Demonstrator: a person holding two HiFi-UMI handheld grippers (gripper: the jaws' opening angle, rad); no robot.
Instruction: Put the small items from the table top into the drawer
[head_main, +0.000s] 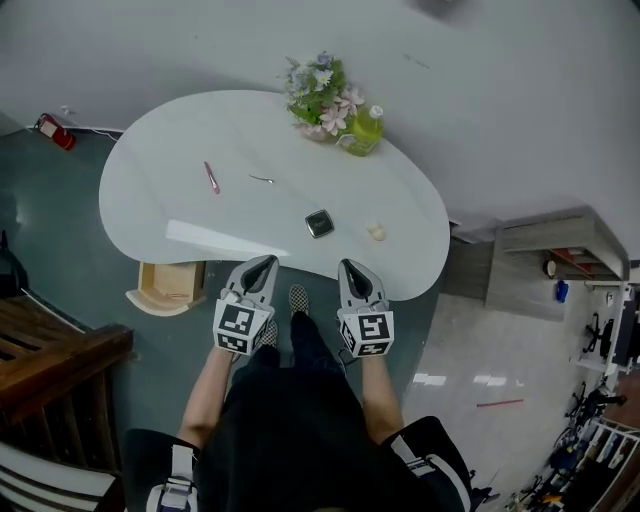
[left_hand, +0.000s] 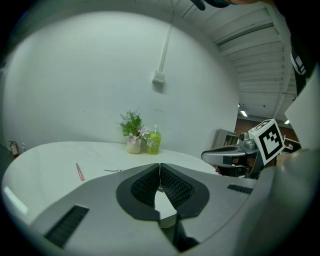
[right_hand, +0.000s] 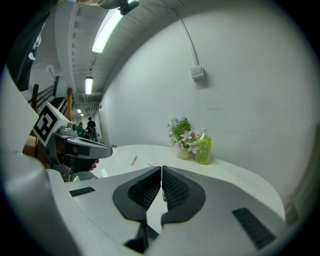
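A white kidney-shaped table (head_main: 190, 140) carries a pink pen (head_main: 211, 177), a thin metal piece (head_main: 262, 179), a dark square item (head_main: 319, 223) and a small cream lump (head_main: 376, 232). A wooden drawer (head_main: 168, 287) sticks out under the table's near left edge. My left gripper (head_main: 262, 262) and right gripper (head_main: 352, 267) hover side by side at the near edge, both shut and empty. The left gripper view shows the pen (left_hand: 79, 171) and the metal piece (left_hand: 114, 170) beyond the shut left gripper (left_hand: 159, 165). In the right gripper view, the pen (right_hand: 133, 160) lies past the shut right gripper (right_hand: 162, 167).
A flower pot (head_main: 322, 97) and a green bottle (head_main: 364, 131) stand at the table's far edge against the wall. A dark wooden bench (head_main: 50, 360) is at the left, a red object (head_main: 52, 131) on the floor far left, a low shelf unit (head_main: 545, 262) at the right.
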